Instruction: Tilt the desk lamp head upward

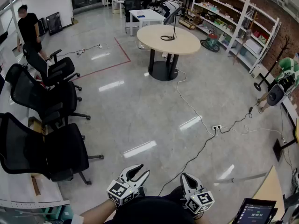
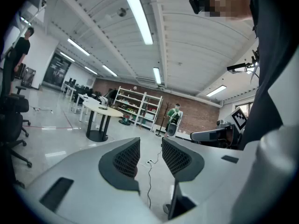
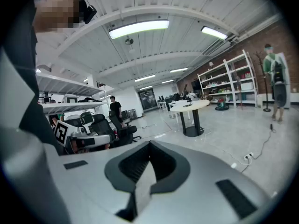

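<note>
The black desk lamp (image 1: 172, 26) stands on a round beige table (image 1: 184, 43) far across the room, its thin arm rising from a ring base. Both grippers are held low near my body, well away from it. My left gripper (image 1: 142, 170) points toward the floor ahead; in the left gripper view (image 2: 150, 146) its jaws stand a narrow gap apart with nothing between them. My right gripper (image 1: 186, 176) is beside it, and in the right gripper view (image 3: 149, 144) its jaws meet at the tips, empty. The same table (image 3: 189, 105) shows small in that view.
Black office chairs (image 1: 46, 148) line the left side along a white desk. A power strip (image 1: 216, 128) and its cables cross the glossy floor toward the table. Shelving (image 1: 243, 27) runs along the right wall. A person in black (image 1: 29, 29) stands far left, another (image 1: 285, 76) at right.
</note>
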Demonstrator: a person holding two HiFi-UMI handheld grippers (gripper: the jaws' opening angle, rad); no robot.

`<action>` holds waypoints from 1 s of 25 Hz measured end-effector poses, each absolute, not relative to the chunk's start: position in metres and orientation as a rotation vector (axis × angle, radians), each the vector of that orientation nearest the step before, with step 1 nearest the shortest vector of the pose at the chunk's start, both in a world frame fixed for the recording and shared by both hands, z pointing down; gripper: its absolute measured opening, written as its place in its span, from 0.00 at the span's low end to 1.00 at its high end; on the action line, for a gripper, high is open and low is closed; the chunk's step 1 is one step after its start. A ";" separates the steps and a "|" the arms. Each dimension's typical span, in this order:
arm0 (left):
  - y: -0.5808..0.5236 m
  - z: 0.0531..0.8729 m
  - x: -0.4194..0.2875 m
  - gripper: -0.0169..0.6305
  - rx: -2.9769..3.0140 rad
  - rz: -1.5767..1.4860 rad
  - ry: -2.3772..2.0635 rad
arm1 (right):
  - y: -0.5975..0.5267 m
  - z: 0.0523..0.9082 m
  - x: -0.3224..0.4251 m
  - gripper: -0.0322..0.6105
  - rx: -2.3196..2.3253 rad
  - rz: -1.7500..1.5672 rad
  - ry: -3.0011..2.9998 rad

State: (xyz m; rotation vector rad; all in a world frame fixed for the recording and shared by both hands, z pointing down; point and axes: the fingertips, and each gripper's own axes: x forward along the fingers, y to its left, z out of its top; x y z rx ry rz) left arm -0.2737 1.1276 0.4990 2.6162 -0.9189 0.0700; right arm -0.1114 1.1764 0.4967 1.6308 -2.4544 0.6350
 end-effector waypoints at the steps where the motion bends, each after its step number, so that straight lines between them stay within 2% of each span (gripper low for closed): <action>1: 1.124 0.501 -0.279 0.27 2.613 0.059 -0.914 | 1.173 0.497 -0.117 0.05 1.630 0.625 -2.449; 19: 1.101 0.497 -0.307 0.27 2.566 -0.017 -1.032 | 1.119 0.491 -0.152 0.05 1.515 0.560 -2.553; 25: 1.098 0.499 -0.292 0.27 2.575 0.013 -1.068 | 1.115 0.504 -0.124 0.05 1.563 0.643 -2.542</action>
